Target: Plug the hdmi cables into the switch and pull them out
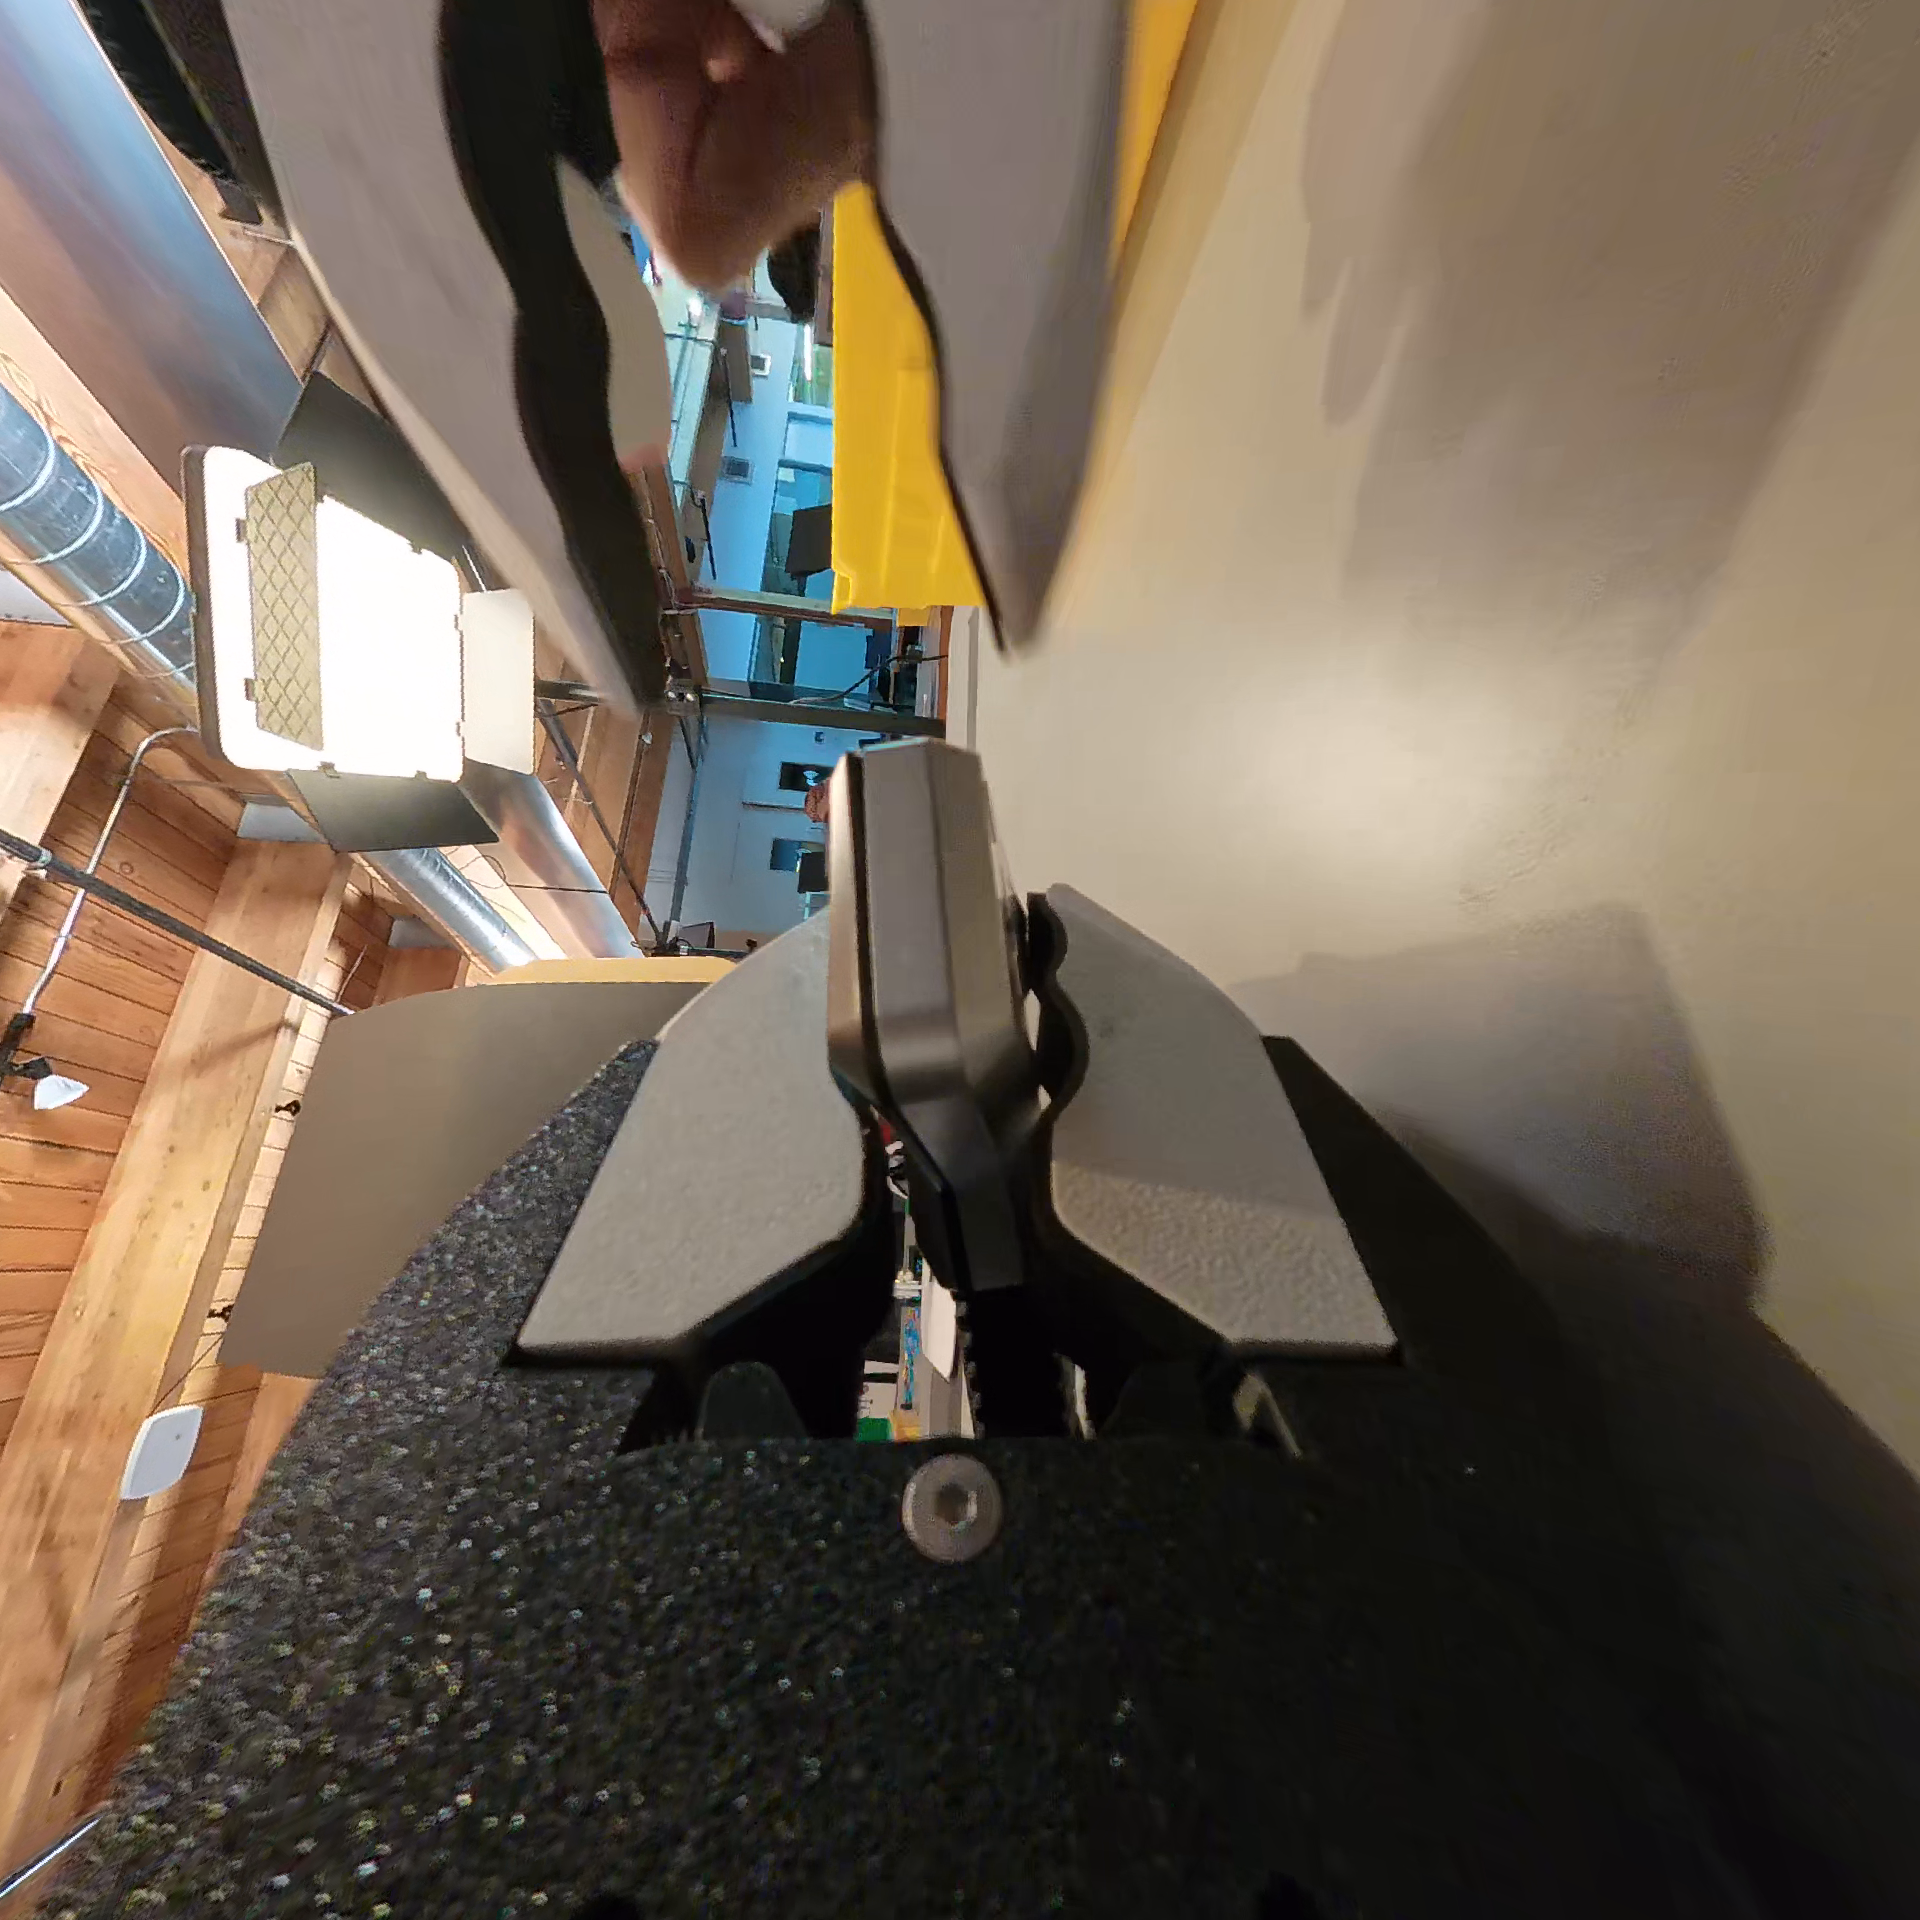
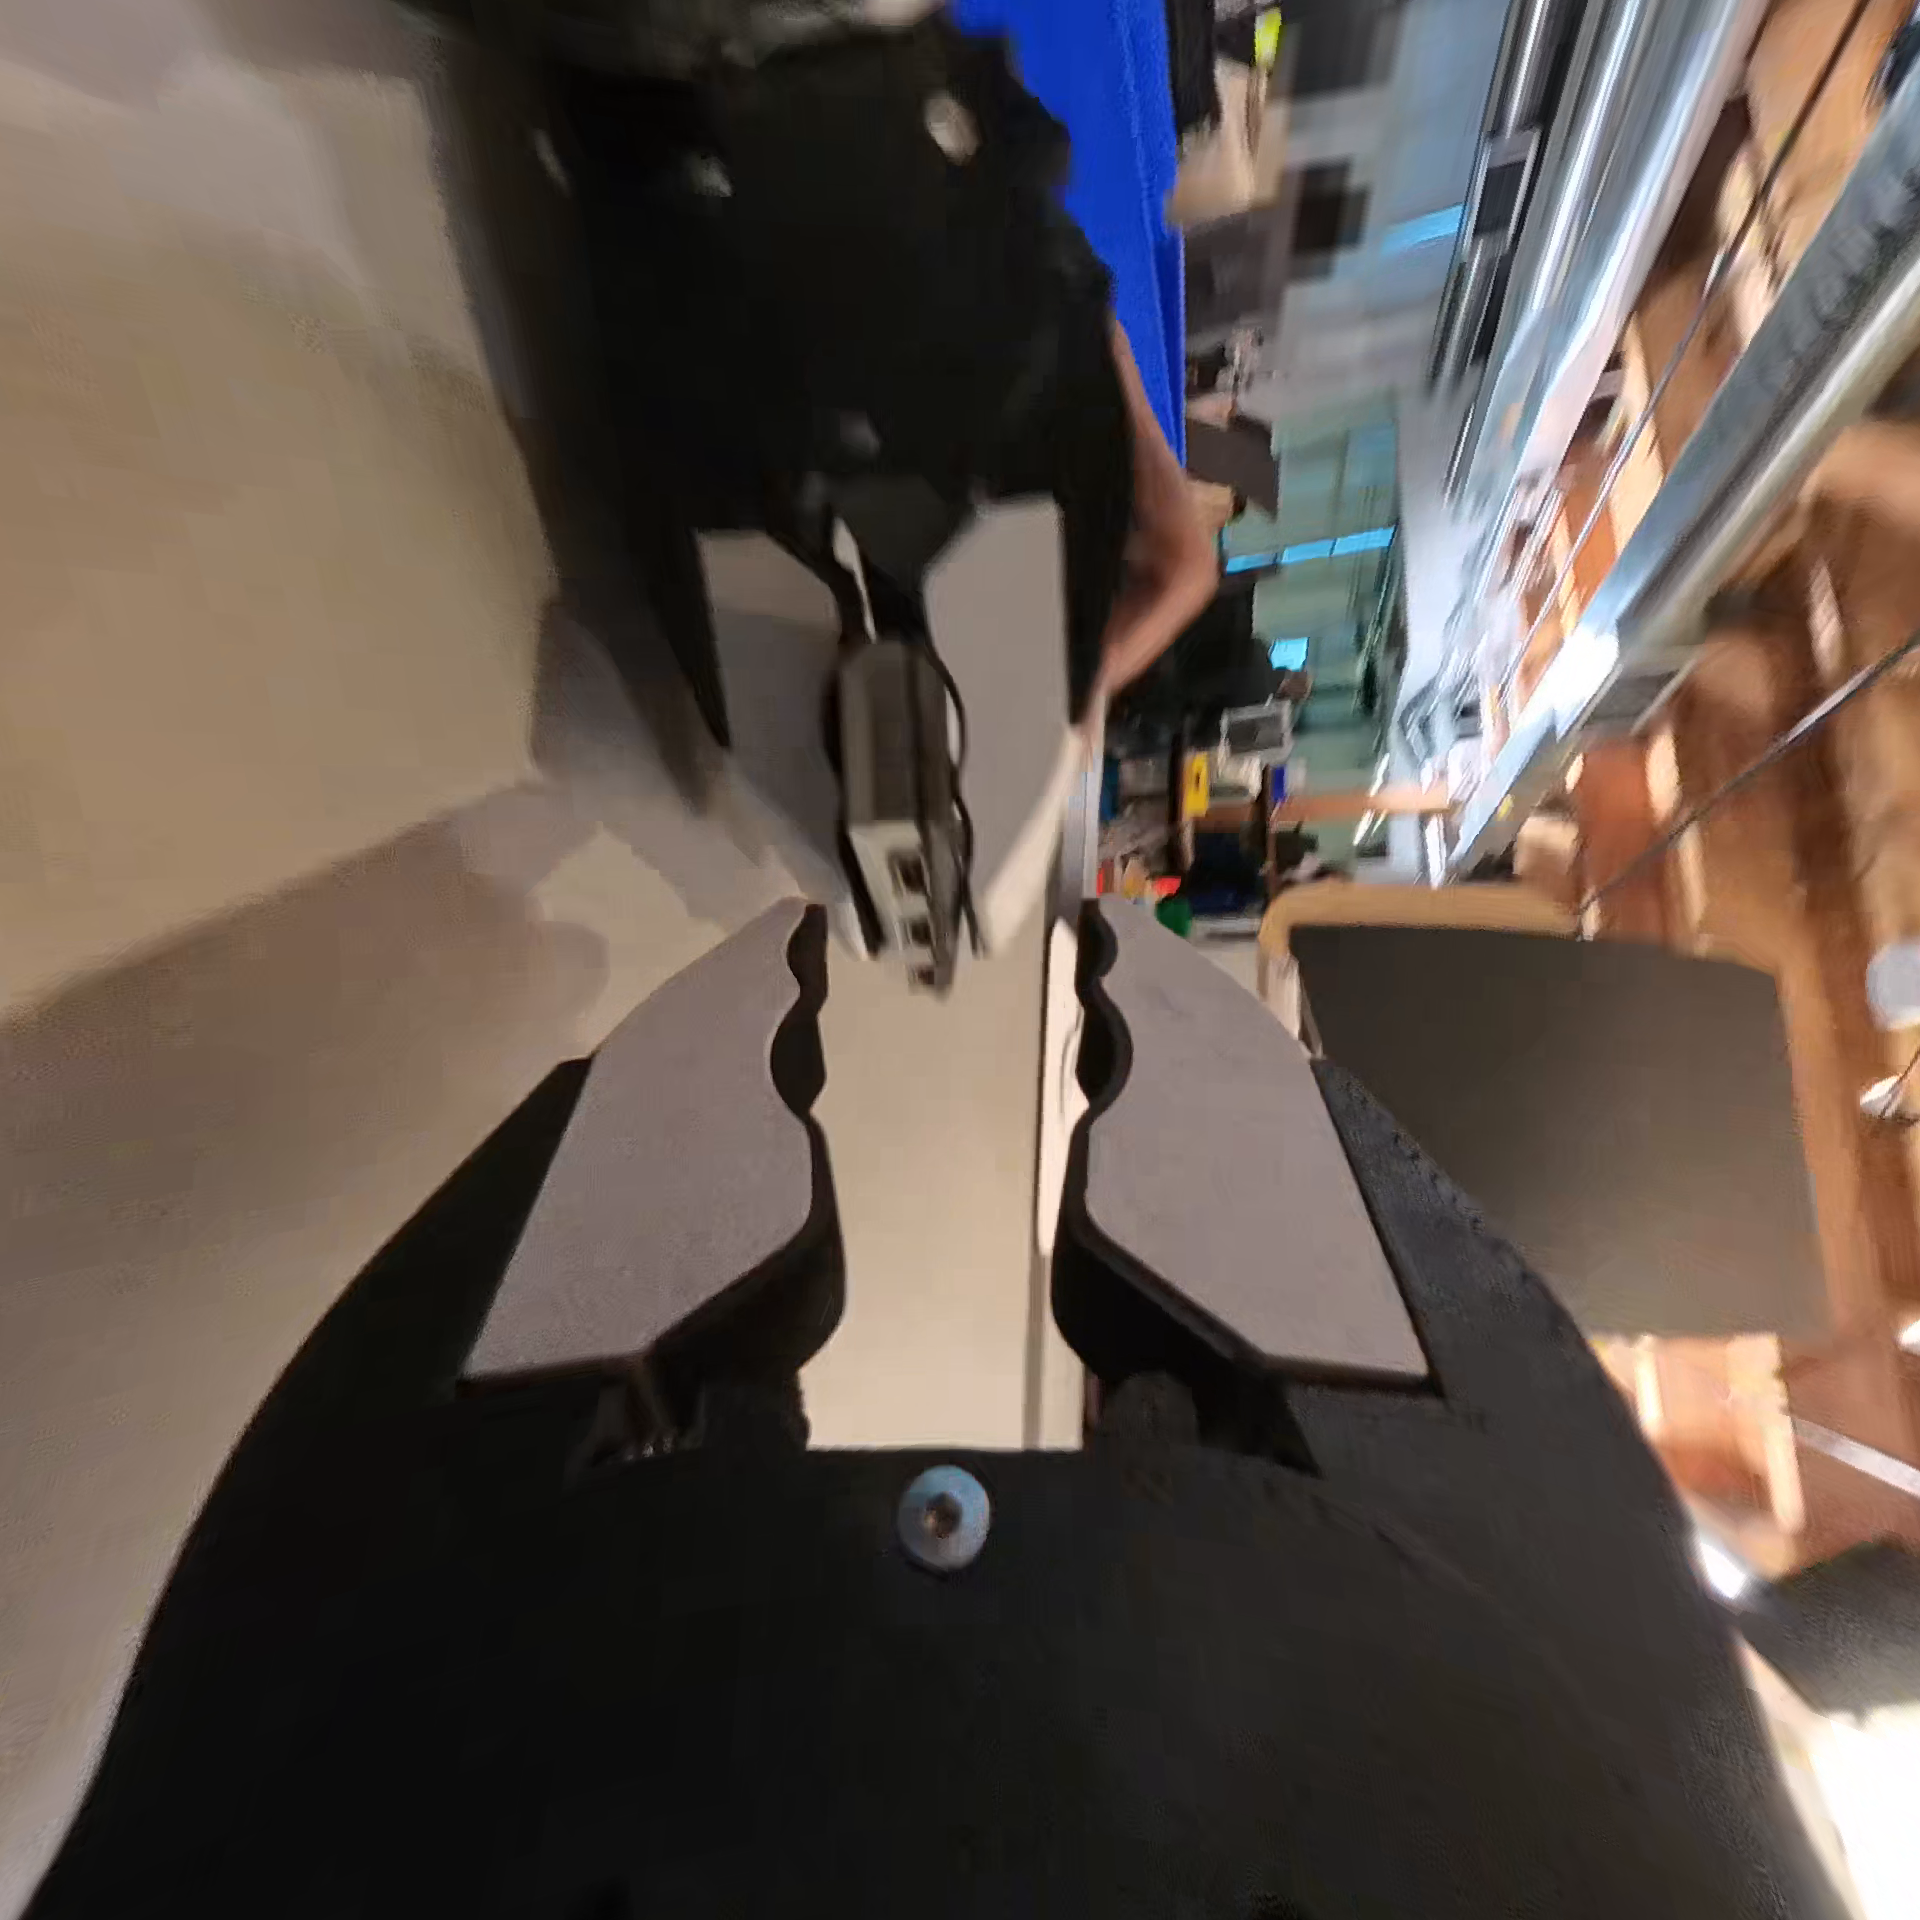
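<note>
Left claw (image 1: 935, 1029) clamped on the HDMI switch (image 1: 920, 935), held off the pale surface (image 1: 1455, 727). Right claw (image 2: 945, 966) spread, empty, switch ports at 12 o'clock. No cable seen: fetch plug first, keep switch steady.

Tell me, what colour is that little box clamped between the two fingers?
Dark grey, nearly black: the switch shows best in the left wrist view.

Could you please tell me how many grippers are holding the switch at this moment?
1. The left gripper is clamped on the dark grey switch, lifted off the table. The right gripper is open and empty, facing the switch's port end. No cable shows in it.
</note>
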Tool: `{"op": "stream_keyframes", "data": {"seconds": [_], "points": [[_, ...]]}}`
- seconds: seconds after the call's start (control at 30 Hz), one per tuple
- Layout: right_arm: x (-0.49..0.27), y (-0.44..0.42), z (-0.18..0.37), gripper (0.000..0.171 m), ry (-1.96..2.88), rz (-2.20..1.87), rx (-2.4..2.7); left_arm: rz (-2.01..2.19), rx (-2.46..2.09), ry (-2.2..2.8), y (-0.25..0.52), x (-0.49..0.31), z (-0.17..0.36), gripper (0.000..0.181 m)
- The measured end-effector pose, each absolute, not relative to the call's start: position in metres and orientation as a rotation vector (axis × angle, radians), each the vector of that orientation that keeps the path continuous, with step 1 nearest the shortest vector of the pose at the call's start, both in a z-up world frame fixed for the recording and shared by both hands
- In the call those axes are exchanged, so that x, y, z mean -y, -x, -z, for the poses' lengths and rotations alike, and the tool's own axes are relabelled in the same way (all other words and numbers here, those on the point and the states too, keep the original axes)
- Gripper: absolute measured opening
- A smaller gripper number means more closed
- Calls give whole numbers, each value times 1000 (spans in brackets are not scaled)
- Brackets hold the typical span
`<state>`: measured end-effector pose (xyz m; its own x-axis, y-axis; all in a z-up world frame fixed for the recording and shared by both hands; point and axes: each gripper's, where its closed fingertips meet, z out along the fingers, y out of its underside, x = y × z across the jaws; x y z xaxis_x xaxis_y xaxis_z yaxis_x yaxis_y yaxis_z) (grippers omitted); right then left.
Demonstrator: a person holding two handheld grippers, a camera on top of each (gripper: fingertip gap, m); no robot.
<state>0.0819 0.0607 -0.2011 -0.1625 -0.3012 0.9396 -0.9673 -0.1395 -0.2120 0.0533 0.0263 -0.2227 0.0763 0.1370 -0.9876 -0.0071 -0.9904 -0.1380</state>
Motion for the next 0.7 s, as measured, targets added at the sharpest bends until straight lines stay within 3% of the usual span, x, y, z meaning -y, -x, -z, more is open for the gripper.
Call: {"op": "stream_keyframes", "data": {"seconds": [0.13,0.3,0.5,0.7], "points": [[-43,-110,214,44,-1559,-1348,1316,-2030,144,2221,-54,-28,223,25],[-27,-111,215,21,-1495,-1337,1232,-2016,169,2228,-53,-20,224,25],[-28,-102,203,20,-1425,-1325,1231,-2109,206,2115,-55,-15,193,59],[-24,-83,207,20,-1392,-1235,1285,-2096,126,2190,-67,-16,189,66]]}}
